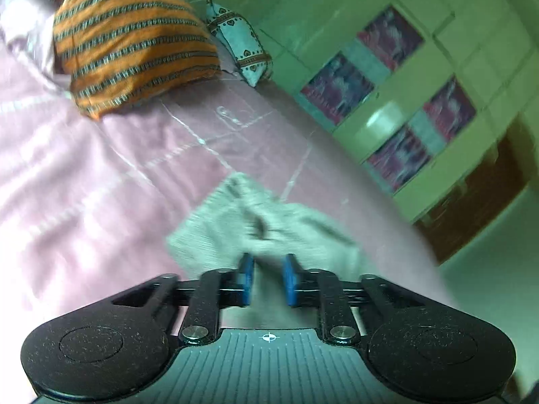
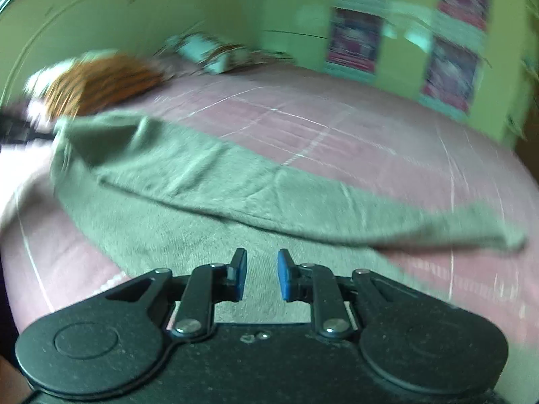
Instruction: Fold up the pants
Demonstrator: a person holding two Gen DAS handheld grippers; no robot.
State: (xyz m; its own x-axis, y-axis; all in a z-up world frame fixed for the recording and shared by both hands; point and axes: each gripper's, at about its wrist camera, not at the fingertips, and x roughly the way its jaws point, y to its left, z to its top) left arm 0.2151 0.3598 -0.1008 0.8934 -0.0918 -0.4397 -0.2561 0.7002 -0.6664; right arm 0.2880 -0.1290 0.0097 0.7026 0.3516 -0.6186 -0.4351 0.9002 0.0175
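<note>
The pants (image 2: 188,175) are lying on the bed (image 2: 337,128), stretched approx. 9 to 3 o'clock in the right wrist view, one long part doubled over the other so the lengthwise fold looks done. In the left wrist view one bunched end (image 1: 256,215) is sitting at 12 o'clock, just ahead of the left gripper (image 1: 268,277).

Left gripper jaws are standing released, a gap showing between the blue pads (image 1: 247,277); no cloth is between them. Right gripper (image 2: 261,274) jaws are likewise parted, nothing clamped, hovering over the cloth at 6 o'clock. Judgement: both are positioned at opposite ends, prob. to re-grip for the crosswise fold.

Farther out, a striped orange pillow (image 1: 134,43) and a patterned pillow (image 1: 241,47) are resting at 11–12 o'clock near the green wall (image 2: 134,6). Both views are blurred.
</note>
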